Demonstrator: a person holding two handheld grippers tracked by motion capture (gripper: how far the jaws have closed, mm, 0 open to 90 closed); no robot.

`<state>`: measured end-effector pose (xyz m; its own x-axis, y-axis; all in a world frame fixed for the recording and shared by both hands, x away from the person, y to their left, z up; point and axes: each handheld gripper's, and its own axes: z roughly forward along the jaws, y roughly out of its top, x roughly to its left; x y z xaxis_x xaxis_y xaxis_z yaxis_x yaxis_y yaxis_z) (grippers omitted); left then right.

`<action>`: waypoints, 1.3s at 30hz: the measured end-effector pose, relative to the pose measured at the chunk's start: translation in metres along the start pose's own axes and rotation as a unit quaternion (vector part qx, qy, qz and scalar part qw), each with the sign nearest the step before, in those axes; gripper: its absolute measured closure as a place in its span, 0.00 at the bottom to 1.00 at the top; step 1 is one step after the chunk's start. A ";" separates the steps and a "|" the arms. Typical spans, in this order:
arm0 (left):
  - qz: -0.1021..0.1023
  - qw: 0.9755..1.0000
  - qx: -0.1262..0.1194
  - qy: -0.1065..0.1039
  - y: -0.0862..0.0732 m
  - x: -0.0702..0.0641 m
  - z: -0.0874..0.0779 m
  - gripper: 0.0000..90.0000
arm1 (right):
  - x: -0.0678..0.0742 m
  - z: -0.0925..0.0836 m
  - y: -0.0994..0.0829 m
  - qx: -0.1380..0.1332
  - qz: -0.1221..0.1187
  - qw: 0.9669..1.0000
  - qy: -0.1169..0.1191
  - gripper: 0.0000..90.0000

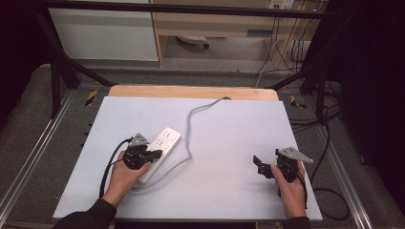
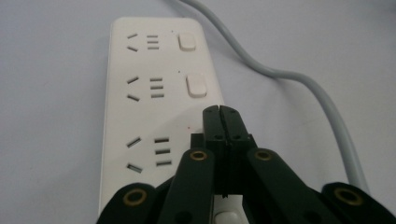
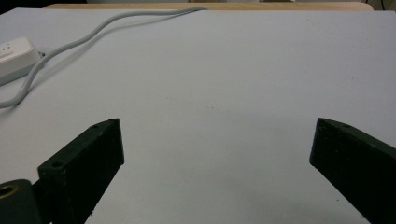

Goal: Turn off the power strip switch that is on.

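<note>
A white power strip point(image 1: 165, 140) with three socket groups and rocker switches lies left of centre on the pale board; its grey cable point(image 1: 188, 138) loops toward the far edge. In the left gripper view my left gripper point(image 2: 219, 112) is shut with nothing between its jaws. Its tips sit over the strip point(image 2: 140, 93), just below the middle switch point(image 2: 196, 86); whether they touch the casing I cannot tell. A third switch point(image 2: 225, 217) peeks out under the gripper's body. My right gripper point(image 1: 259, 166) rests at the right of the board, open and empty point(image 3: 217, 126), pointing across the board toward the strip point(image 3: 13, 58).
The pale board point(image 1: 224, 129) lies on a wooden table whose edge point(image 1: 191, 91) shows at the back. Black frame posts and loose cables point(image 1: 329, 143) stand on the floor to the right. A cabinet point(image 1: 215, 28) stands behind the table.
</note>
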<state>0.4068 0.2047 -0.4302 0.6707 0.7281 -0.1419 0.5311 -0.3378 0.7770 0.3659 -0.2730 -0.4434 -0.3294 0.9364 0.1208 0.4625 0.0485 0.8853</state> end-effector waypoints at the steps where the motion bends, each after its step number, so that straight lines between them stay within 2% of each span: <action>1: 0.002 1.000 0.000 0.001 0.000 0.000 0.000 1.00 | 0.000 0.000 0.000 0.000 0.001 1.000 0.000 0.04; 30: 0.006 1.000 -0.005 -0.006 0.000 0.001 0.001 1.00 | 0.001 0.000 0.000 0.001 -0.001 1.000 0.001 0.04; 39: 0.008 0.999 -0.034 -0.014 0.001 0.000 -0.001 1.00 | 0.000 0.000 0.000 0.000 -0.003 1.000 0.001 0.04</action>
<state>0.4066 0.2047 -0.4284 0.6937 0.7056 -0.1449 0.4835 -0.3071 0.8197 0.3660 -0.2727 -0.4431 -0.3340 0.9354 0.1157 0.4600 0.0547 0.8862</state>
